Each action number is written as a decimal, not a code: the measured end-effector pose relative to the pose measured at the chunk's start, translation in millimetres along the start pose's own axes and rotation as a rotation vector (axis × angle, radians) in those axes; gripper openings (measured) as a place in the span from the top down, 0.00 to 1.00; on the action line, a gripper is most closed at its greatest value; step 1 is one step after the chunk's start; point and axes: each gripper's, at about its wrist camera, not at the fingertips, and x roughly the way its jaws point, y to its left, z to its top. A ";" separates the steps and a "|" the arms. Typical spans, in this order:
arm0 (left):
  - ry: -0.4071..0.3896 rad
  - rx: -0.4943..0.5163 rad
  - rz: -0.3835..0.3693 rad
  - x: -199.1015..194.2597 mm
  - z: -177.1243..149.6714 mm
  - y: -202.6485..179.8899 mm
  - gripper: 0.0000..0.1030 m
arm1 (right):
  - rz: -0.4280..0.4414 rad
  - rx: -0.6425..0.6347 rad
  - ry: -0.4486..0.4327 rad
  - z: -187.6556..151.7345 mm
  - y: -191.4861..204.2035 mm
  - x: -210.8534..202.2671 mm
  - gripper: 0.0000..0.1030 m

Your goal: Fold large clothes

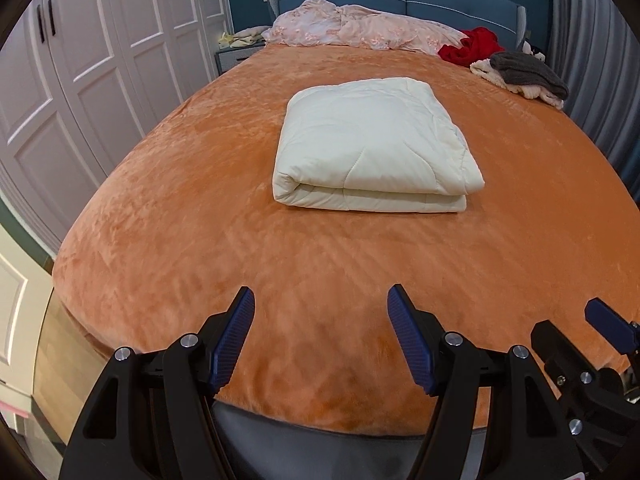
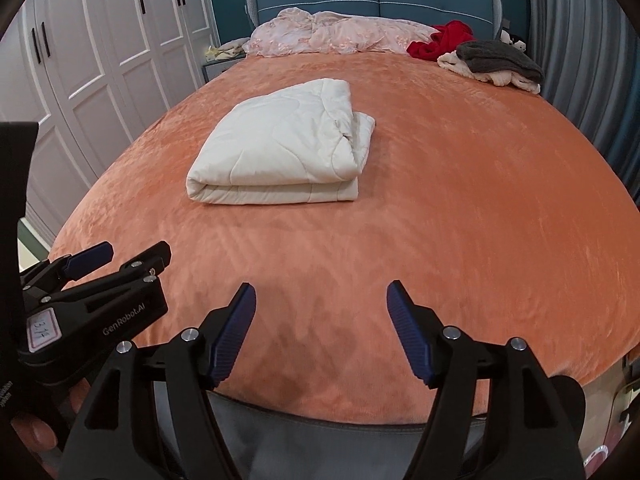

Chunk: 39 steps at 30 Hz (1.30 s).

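**Observer:** Where's the piece you're folding?

**Operator:** The cream quilt [image 1: 372,144] lies on the orange bed [image 1: 200,240], about midway up it, already a thick rectangular bundle. Its rounded fold faces me; the loose layered edges show on its right side. Pink bedding [image 1: 360,26] is well beyond the quilt at the headboard, and a grey and red clothes heap [image 1: 516,64] sits beyond it to the right.

**Observer:** And your tools?

**Operator:** My left hand-held gripper [image 1: 320,340] and right hand-held gripper [image 2: 320,336] both stand wide apart with nothing between the pads, hovering over the foot of the bed, well short of the quilt.

**Observer:** How will it handle?

**Operator:** I judge it soft, puffy, light for its bulk, and springy, so the layers may slide or reopen. I'd pinch deep across all layers at the near corners of the folded edge, one side each.
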 end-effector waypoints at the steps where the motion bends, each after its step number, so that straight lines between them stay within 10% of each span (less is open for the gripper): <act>1: -0.001 0.002 0.003 -1.1 -0.7 -0.7 0.35 | 0.001 0.003 -0.001 -1.1 -0.9 -1.4 0.36; 39: -0.020 0.034 0.040 -21.9 -12.3 -9.3 0.36 | -0.001 0.006 -0.026 -4.9 -2.2 -22.0 0.36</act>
